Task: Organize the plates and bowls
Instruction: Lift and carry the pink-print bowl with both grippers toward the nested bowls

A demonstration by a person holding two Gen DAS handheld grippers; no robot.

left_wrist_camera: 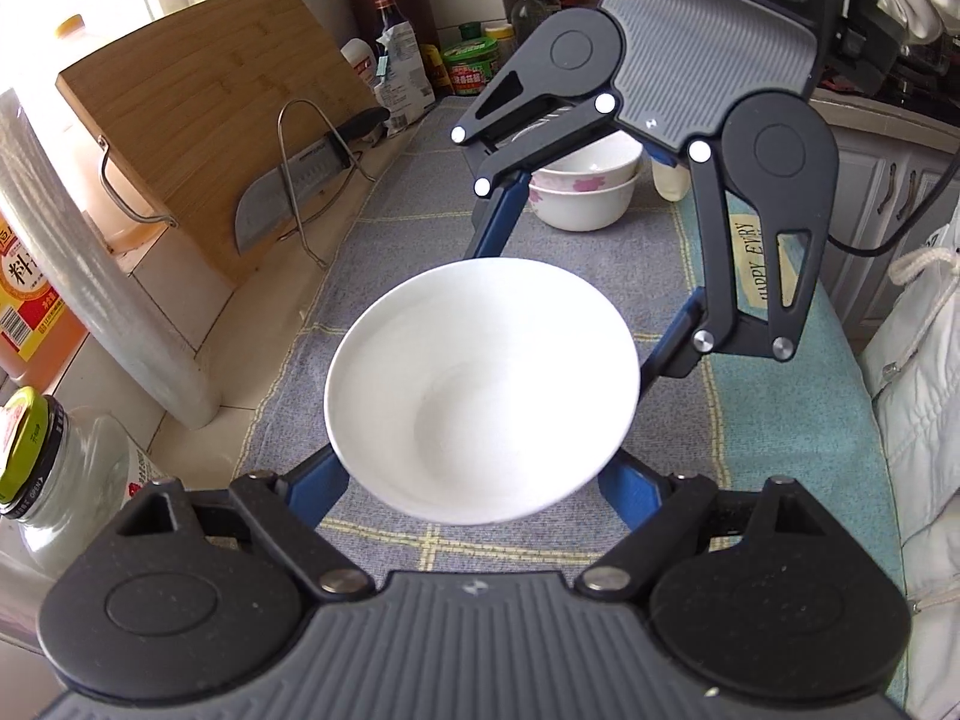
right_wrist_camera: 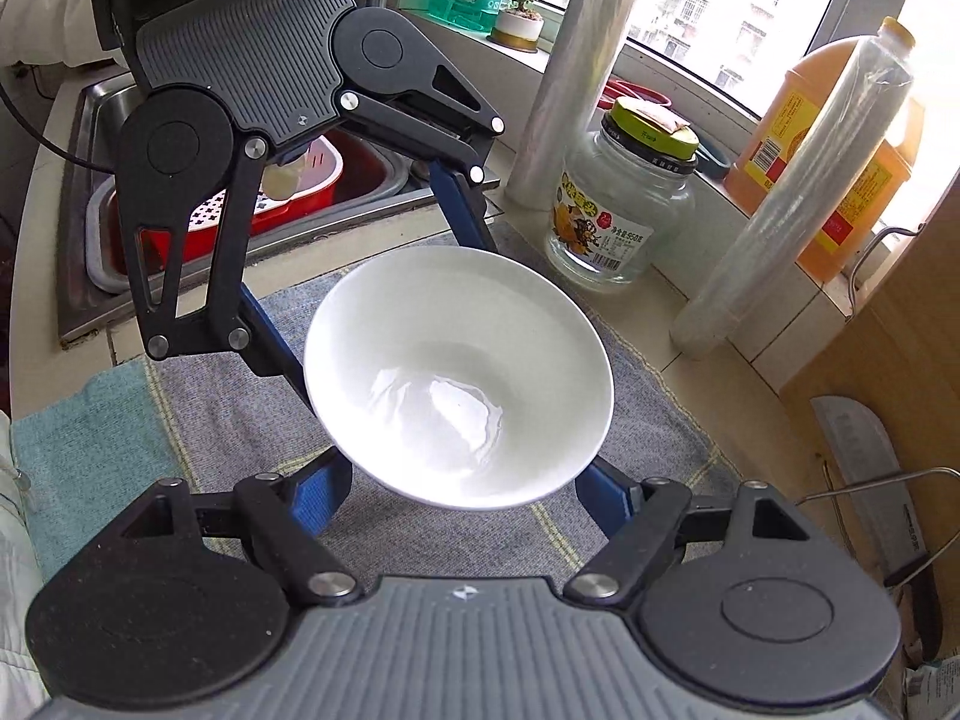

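Note:
A plain white bowl [left_wrist_camera: 480,396] [right_wrist_camera: 456,378] hangs above the grey checked towel [left_wrist_camera: 384,276] [right_wrist_camera: 198,408], carried by both grippers from opposite sides. My left gripper [left_wrist_camera: 474,468] [right_wrist_camera: 378,288] has its blue fingers [left_wrist_camera: 318,483] against the bowl's two flanks, shut on it. Facing it, my right gripper [left_wrist_camera: 582,294] [right_wrist_camera: 462,480] clamps the far side the same way. The fingertips are hidden under the bowl. Two stacked white bowls with pink flowers [left_wrist_camera: 585,186] stand on the towel beyond, behind the right gripper.
A bamboo cutting board [left_wrist_camera: 198,120] and a cleaver [left_wrist_camera: 288,192] in a wire rack lean on the wall. A glass jar [right_wrist_camera: 624,204], cling-film rolls [right_wrist_camera: 792,210] and an oil bottle [right_wrist_camera: 840,120] line the windowsill. A sink [right_wrist_camera: 84,120] holds a red basket [right_wrist_camera: 300,180].

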